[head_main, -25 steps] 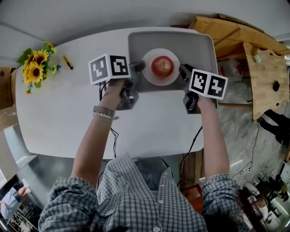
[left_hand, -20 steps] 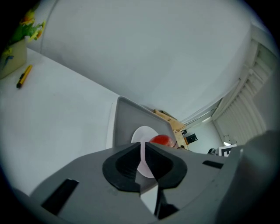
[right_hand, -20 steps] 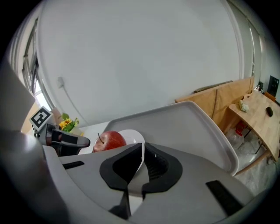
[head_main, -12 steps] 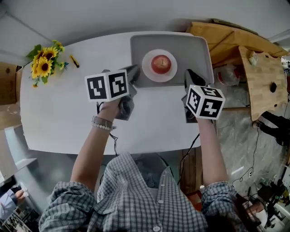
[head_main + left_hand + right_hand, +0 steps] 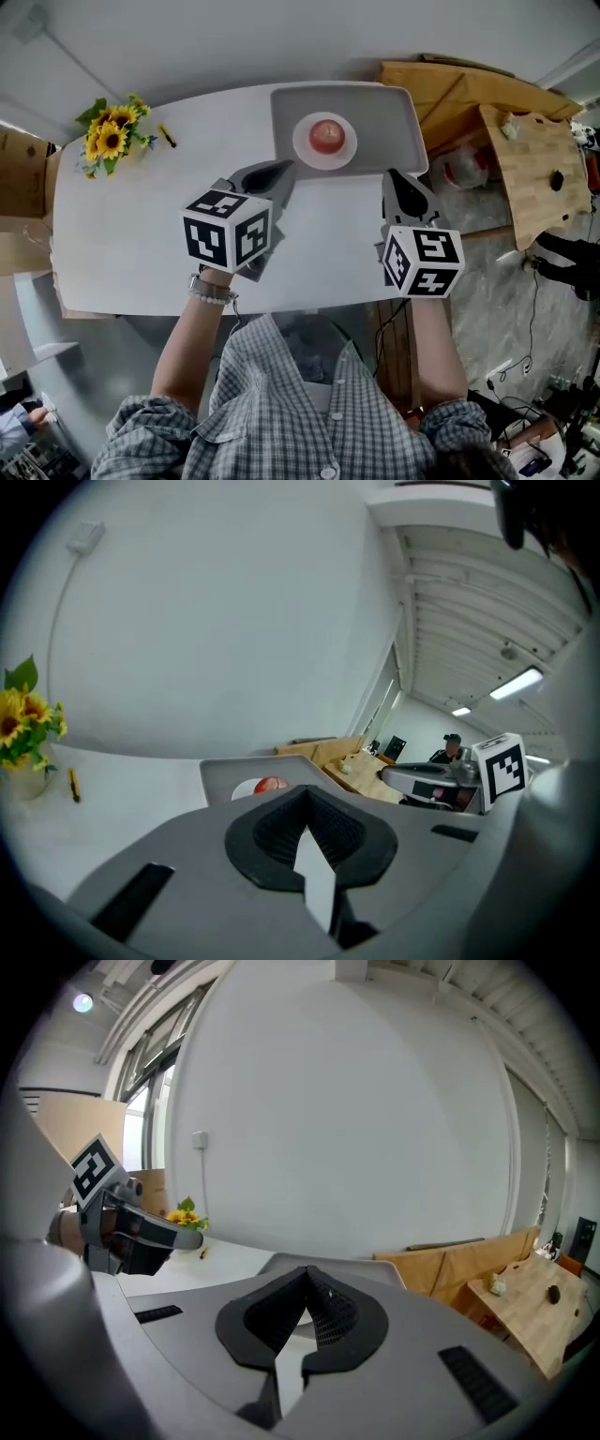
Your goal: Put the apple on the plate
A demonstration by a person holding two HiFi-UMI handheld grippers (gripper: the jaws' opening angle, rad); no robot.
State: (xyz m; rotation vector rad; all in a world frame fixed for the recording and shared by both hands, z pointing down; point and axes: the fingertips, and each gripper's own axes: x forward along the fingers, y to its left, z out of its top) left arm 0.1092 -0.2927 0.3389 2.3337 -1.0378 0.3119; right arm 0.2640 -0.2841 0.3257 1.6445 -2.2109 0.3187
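Observation:
A red apple (image 5: 326, 135) sits on a small white plate (image 5: 302, 148) in the grey tray (image 5: 394, 112) at the table's far side. In the left gripper view the apple (image 5: 270, 785) peeks over my jaws. My left gripper (image 5: 277, 172) hovers above the table, near and left of the tray. Its jaws have just been closing and hold nothing; they are shut (image 5: 307, 794). My right gripper (image 5: 398, 178) hangs off the tray's near right corner, also shut and empty (image 5: 305, 1279). Neither gripper touches the apple.
A bunch of sunflowers (image 5: 111, 139) and a yellow pen (image 5: 167, 135) lie at the white table's (image 5: 122, 225) far left. Wooden boards (image 5: 525, 159) stand to the right of the table. A person's arms in checked sleeves hold both grippers.
Both grippers have pulled back from the plate's sides toward the person and risen. The left gripper's jaws have closed on nothing. The apple stays on the plate.

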